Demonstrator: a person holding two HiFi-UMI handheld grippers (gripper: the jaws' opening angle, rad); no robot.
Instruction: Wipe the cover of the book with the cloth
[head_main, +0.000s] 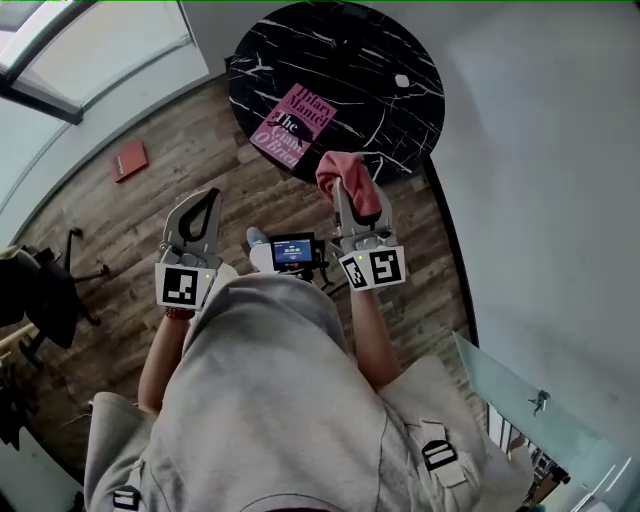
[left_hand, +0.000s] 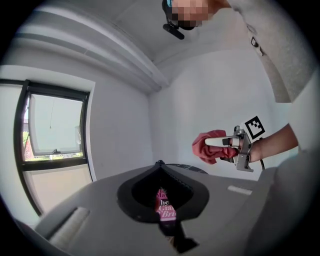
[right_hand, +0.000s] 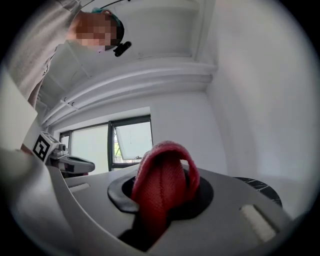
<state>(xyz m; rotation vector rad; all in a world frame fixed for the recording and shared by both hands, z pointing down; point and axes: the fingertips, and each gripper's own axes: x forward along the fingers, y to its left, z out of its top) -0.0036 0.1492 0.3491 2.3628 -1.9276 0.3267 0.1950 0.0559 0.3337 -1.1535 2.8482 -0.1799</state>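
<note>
From the head camera we are looking steeply down on a person in a grey top who is holding a tool in each hand, out in front of the waist. Both tools are pointing towards a round black marbled surface that is standing on a wooden floor. A pink book is lying flat near the surface's near left edge, cover up, with nothing touching it. Only this view is showing us a small red flat thing on the floor to the left, a dark office chair and a small lit screen between the two forearms.

The left tool is closed with its tips meeting and is gripping nothing. Its own camera is showing what the head view cannot: part of the book's cover appearing through the loop the closed jaws are forming, and a window off to the left. We are also seeing the other tool from the side there, held roughly level.

The right tool is clamped on a red cloth, which is bulging up and folding over the tips. In its own camera the cloth is filling the space between the jaws and hiding the book, while only the surface's edge is showing low on the right.

The left tool is tipping slightly downward. The cloth is hanging in the air short of the surface, apart from the book.
</note>
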